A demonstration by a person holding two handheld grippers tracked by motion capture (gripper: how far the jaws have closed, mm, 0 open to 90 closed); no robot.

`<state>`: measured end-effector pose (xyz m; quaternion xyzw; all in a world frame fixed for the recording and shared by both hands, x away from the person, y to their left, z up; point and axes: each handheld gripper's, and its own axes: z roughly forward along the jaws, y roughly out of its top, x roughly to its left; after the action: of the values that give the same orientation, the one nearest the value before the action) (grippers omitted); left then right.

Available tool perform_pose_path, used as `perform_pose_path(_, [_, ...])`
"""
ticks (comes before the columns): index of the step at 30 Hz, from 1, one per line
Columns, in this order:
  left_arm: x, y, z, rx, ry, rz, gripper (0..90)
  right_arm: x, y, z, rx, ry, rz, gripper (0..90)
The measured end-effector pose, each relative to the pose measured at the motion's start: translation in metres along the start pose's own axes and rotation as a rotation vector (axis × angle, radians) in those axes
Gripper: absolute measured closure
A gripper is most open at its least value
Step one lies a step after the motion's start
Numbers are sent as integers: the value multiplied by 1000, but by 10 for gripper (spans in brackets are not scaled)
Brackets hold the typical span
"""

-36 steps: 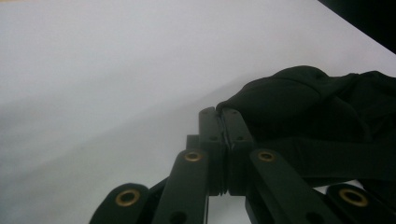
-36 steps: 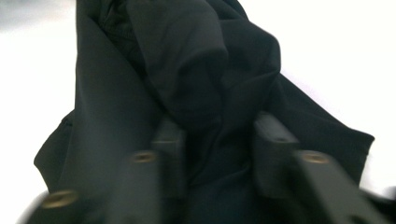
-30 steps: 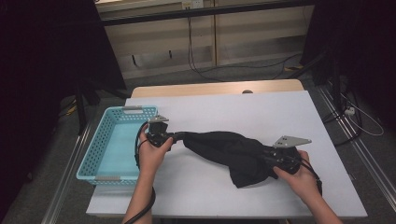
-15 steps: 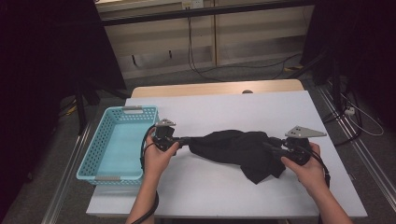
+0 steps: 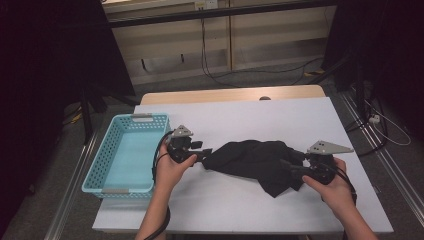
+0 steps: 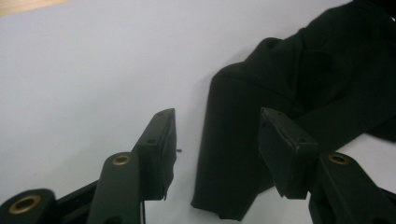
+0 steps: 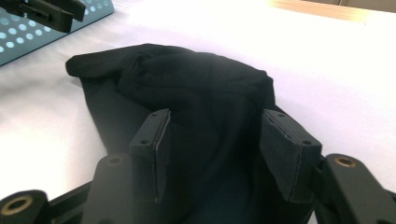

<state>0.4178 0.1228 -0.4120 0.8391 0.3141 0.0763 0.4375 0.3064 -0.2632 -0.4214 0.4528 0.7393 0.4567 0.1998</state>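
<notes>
Left tool (image 6: pixel 215 140) just opened around black cloth (image 5: pixel 255 159), right tool (image 7: pixel 212 154) likewise, cloth ends hidden.

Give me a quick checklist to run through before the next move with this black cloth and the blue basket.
1. Left tongs let go of the black cloth: ok. The jaws have just been opening; a fold lies between them, but the pads stand apart from it.
2. Right tongs let go: ok. Those jaws have also just been opening, with cloth between them and not pinched.
3. Cloth fully on the white table: ok, no edge hangs over.
4. Cloth lying flat: not ok, it is bunched and folded.
5. Blue basket ready: ok, nothing in it, and it stands left of the cloth.
</notes>
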Motion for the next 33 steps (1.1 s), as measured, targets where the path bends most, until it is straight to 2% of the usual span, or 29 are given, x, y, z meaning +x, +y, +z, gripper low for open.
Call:
perform_pose_path(4, [-9,-1,11,40,-22,41,491,3,-2,-1,6,5,-8,434])
perform_pose_path(5, [-12,-1,15,56,-16,53,500,4,-2,-1,11,8,-12,434])
perform_pose_path(6, [-14,-2,20,63,-39,58,510,5,-3,-1,13,10,-15,434])
perform_pose_path(9, [-22,-3,34,103,-56,88,507,8,-3,-1,17,19,-24,435])
perform_pose_path(11, [-24,-6,41,119,-43,105,502,9,-3,-1,20,24,-29,435])
perform_pose_path(15, [-26,-12,54,161,-40,112,491,12,-5,0,30,29,-39,427])
perform_pose_path(16, [-25,-13,55,155,-46,113,490,12,-6,0,33,30,-38,423])
perform_pose_path(20, [-24,-12,54,152,-22,94,581,15,-7,2,42,39,-47,415])
perform_pose_path(22, [-23,-13,53,153,-14,81,712,16,-7,3,46,40,-52,412])
perform_pose_path(23, [-22,-12,51,158,-16,62,789,16,-7,3,48,42,-55,411])
perform_pose_path(24, [-22,-11,50,156,-16,46,827,17,-7,3,48,41,-55,412])
perform_pose_path(28, [-18,-4,38,124,-32,-29,854,16,-7,3,49,43,-55,404])
perform_pose_path(33, [-2,-2,16,68,-3,-94,856,16,-6,0,39,42,-58,402])
